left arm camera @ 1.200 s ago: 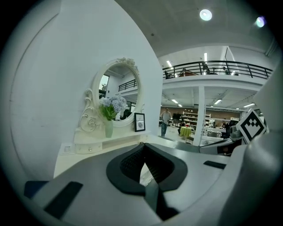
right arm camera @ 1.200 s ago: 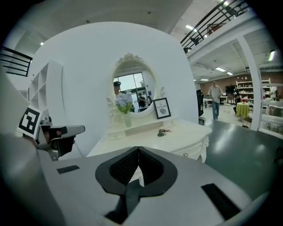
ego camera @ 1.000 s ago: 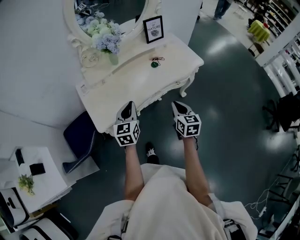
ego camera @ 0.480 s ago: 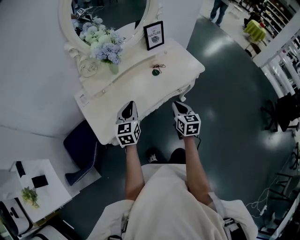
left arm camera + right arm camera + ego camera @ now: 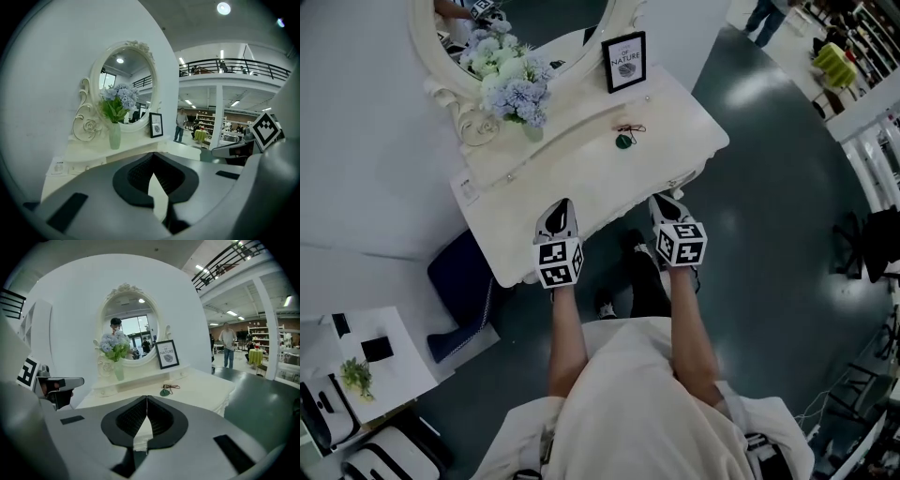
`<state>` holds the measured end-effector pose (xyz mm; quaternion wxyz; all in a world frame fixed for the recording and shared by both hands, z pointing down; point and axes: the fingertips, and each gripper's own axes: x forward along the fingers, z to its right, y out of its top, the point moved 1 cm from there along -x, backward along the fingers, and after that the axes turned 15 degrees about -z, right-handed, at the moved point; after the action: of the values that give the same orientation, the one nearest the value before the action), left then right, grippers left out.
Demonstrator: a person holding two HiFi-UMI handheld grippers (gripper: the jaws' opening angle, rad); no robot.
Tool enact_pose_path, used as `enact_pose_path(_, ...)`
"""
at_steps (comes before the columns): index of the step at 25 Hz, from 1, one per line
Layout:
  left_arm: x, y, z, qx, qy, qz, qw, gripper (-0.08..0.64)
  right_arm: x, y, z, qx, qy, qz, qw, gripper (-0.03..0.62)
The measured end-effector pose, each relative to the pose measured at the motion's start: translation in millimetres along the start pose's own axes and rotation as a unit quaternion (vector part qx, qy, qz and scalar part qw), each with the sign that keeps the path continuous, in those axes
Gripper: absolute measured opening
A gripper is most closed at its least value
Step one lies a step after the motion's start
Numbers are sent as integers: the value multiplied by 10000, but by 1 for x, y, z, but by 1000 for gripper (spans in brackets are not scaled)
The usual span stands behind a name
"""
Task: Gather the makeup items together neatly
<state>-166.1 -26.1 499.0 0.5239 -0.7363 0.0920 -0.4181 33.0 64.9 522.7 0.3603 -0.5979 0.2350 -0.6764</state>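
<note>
A small dark green round item with a thin cord [image 5: 623,141] [image 5: 165,392] lies alone on the white dressing table [image 5: 581,183], right of centre. No other makeup item shows on the top. My left gripper [image 5: 562,206] [image 5: 153,154] hovers over the table's front edge with its jaws shut and nothing between them. Level with it, my right gripper [image 5: 662,201] [image 5: 146,397] is at the front edge further right, also shut and empty. The green item lies beyond both grippers, closer to the right one.
At the table's back stand an oval mirror [image 5: 534,23], a vase of pale blue flowers [image 5: 512,82] and a framed print [image 5: 624,62]. A navy stool [image 5: 464,274] sits at the table's left. A low white stand [image 5: 366,370] is at lower left.
Both grippers have moved forward together, from in front of the table to its front edge. A leg has stepped forward between the arms. Both pairs of jaws stay shut.
</note>
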Motion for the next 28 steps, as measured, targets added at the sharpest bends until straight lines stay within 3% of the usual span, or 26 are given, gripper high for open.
enact_pose_path(4,28,8,-12,-37,205,-78,9998,14,37,25,9,-204,216,-48,9995,40)
enact_pose_path(18,164,36,-39,-619,818,-429,9938,14,186,82,71,-993,529,-894,9896,43)
enact_pose_path(28,213,38,-49,-1104,1154,-600,9853,14,262,80,84,-1216,866,-1536,9768,110)
